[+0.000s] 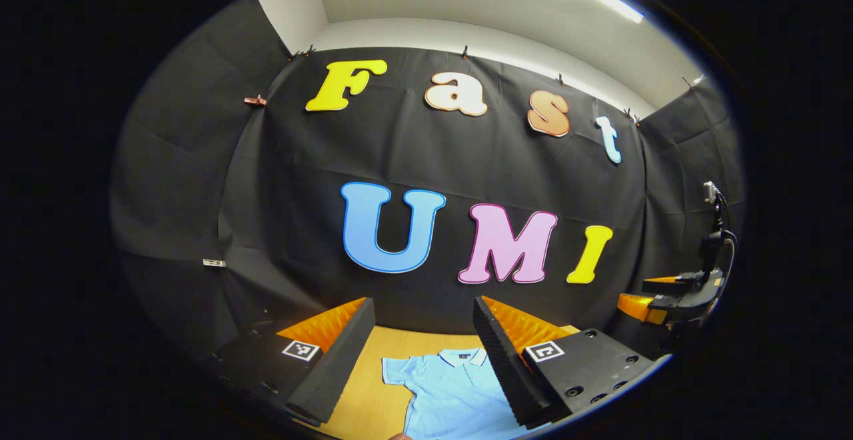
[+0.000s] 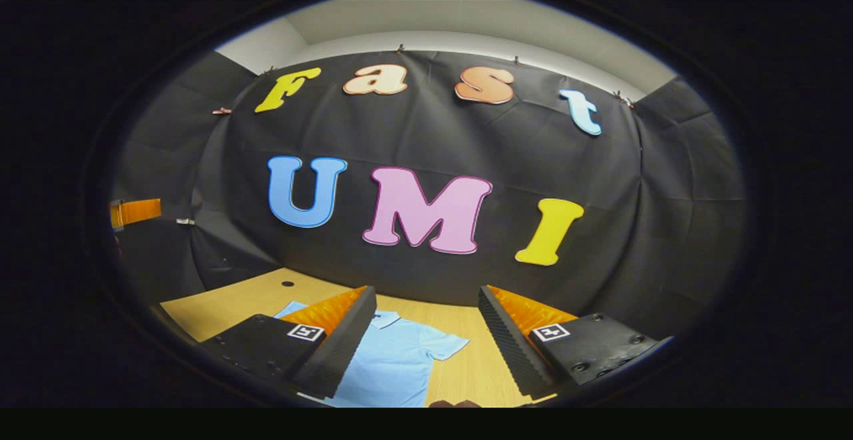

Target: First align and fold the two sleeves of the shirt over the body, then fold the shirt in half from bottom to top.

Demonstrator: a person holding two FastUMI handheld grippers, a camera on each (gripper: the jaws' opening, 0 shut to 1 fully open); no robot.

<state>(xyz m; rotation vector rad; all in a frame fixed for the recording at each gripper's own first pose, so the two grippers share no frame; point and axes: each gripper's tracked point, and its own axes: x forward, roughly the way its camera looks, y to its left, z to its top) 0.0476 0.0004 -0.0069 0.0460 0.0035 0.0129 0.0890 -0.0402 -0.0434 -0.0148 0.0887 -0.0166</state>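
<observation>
Both tongs are held released, high above the table, with nothing between their fingers; the left gripper (image 1: 421, 350) is seen with its jaws spread wide over the collar region of the shirt (image 1: 453, 393), and the right gripper (image 2: 426, 333) is likewise spread, with only the wooden table (image 2: 226, 303) and cloth visible in the gap. The light blue shirt is laid flat on the table, collar toward the back wall; in the left gripper view one short sleeve (image 1: 398, 368) is spread outward, and in the right gripper view the other sleeve (image 2: 445, 345) is spread outward too, so it is judged that no fold is made yet. Farther right in the left gripper view, the other gripper (image 1: 673, 293) is seen near the edge. From here, a sleeve could be pinched together with the body layer below it, if the fingers are lowered too deep; the whole shirt could then be dragged, and the alignment lost; an uneven fold could also be caused if the two sides are lifted at different places.
</observation>
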